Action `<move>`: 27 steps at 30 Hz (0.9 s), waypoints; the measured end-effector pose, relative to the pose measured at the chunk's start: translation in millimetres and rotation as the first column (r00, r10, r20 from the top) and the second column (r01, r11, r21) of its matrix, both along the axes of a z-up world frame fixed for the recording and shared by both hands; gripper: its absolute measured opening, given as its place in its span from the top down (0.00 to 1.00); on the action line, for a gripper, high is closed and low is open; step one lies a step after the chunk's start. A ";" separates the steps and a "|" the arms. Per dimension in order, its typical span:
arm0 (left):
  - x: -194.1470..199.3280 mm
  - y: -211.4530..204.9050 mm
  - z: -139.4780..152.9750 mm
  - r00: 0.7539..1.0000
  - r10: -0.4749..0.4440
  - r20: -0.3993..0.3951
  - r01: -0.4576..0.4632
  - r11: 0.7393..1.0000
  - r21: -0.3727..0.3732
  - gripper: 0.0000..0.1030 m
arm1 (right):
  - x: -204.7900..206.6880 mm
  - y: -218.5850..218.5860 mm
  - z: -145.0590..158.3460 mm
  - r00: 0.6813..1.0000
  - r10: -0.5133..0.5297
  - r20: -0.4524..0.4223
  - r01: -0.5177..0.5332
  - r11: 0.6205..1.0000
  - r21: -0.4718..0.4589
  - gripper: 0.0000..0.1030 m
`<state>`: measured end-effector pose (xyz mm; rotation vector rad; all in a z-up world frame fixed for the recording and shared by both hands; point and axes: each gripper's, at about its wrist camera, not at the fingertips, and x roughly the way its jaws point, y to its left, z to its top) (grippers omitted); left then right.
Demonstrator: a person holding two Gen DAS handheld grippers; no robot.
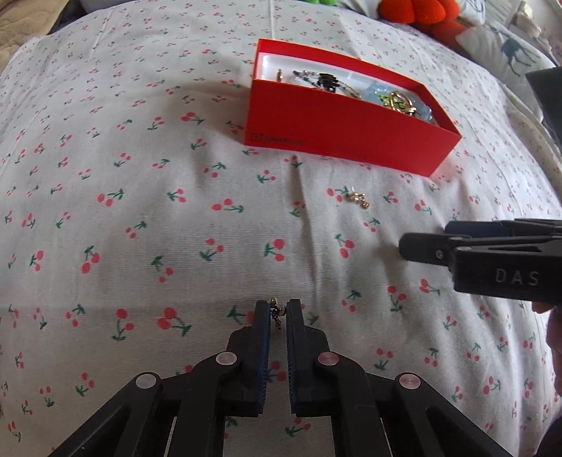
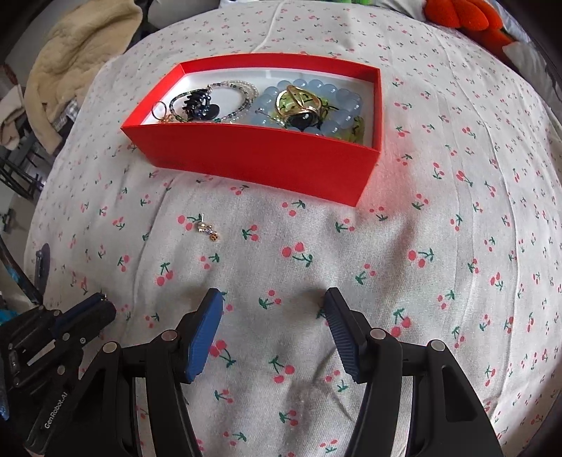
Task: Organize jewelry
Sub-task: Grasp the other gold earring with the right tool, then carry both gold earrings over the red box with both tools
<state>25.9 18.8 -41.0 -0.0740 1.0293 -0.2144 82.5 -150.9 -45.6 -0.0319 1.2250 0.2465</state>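
Observation:
A red box [image 1: 337,130] [image 2: 260,158] sits on a cherry-print bedspread, holding bracelets, a hair clip, blue beads and gold pieces. My left gripper [image 1: 277,309] is shut on a small gold earring [image 1: 275,311], pinched at its fingertips just above the cloth. A second gold earring [image 1: 358,199] [image 2: 207,228] lies loose on the cloth in front of the box. My right gripper [image 2: 272,302] stands open over the bedspread, nothing between its fingers; the loose earring lies ahead of it to the left. In the left wrist view the right gripper [image 1: 421,242] reaches in from the right.
A beige blanket [image 2: 77,52] is heaped at the far left beside the bed. Orange plush toys [image 1: 418,14] [image 2: 460,15] and a deer-print pillow [image 1: 505,52] lie at the back right. The left gripper's body [image 2: 52,337] shows at the right wrist view's lower left.

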 end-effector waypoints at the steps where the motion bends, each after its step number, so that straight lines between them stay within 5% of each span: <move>1: -0.7 2.7 0.2 1.000 0.002 0.001 -0.002 1.000 0.001 0.97 | 1.8 3.4 -0.8 1.000 0.004 0.007 -0.004 1.000 -0.004 0.36; 8: 0.2 22.7 1.6 1.000 0.027 -0.003 -0.027 1.000 -0.004 0.97 | 16.8 23.3 -5.2 0.999 0.013 0.048 -0.011 0.999 -0.049 0.37; 17: 2.6 36.6 -1.7 0.998 0.055 -0.015 -0.055 0.998 -0.005 0.97 | 31.7 46.1 -6.1 0.997 0.037 0.066 -0.032 0.996 -0.078 0.50; 27: 7.9 38.3 -4.7 0.997 0.075 -0.035 -0.075 0.997 0.008 0.97 | 38.9 58.5 -7.3 0.987 0.143 0.069 -0.143 0.990 -0.006 0.89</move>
